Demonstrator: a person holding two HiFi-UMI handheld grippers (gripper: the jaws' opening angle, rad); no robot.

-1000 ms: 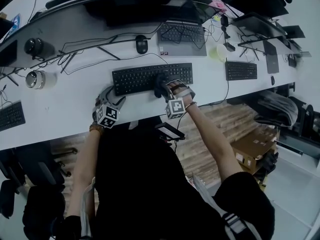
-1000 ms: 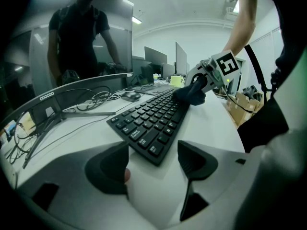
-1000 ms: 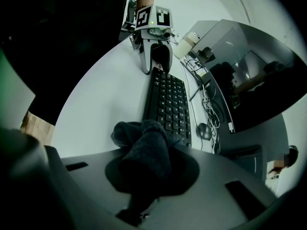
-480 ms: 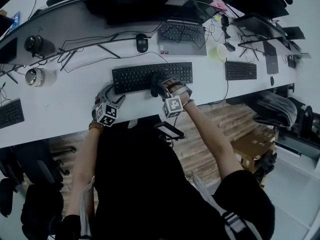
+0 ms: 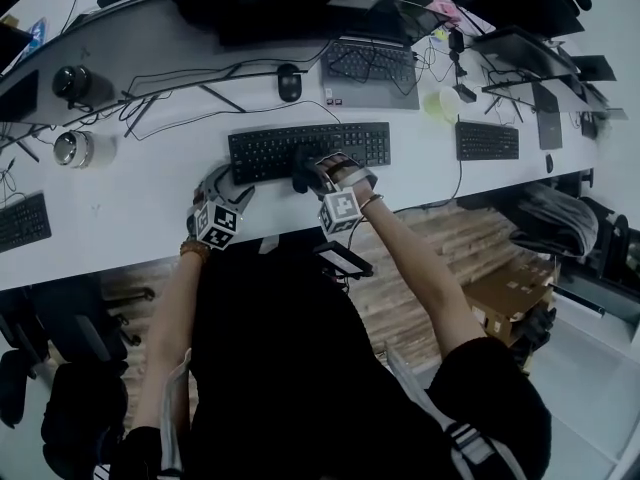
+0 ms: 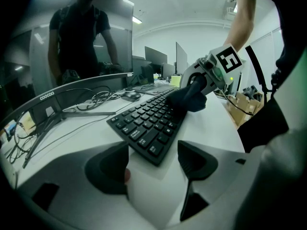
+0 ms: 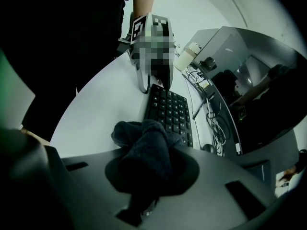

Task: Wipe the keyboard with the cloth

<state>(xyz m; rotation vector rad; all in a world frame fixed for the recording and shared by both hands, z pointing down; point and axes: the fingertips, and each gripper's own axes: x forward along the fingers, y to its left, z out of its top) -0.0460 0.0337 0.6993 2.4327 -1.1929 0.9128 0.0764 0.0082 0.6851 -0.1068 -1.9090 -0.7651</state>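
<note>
A black keyboard lies on the white desk. My right gripper is shut on a dark cloth, and the cloth rests on the keyboard's near edge around its middle. In the right gripper view the cloth bunches between the jaws, with the keyboard beyond. My left gripper stands open at the keyboard's left end, nothing between its jaws. In the left gripper view the keyboard runs away from the open left gripper, with the cloth and right gripper farther along.
Behind the keyboard are a mouse, loose cables, a laptop and a wide monitor. A second keyboard lies at the right, a cup near it. A round can stands at the left.
My right gripper and the cloth have slid left along the keyboard's near edge. The left gripper has stayed at the keyboard's left end.
</note>
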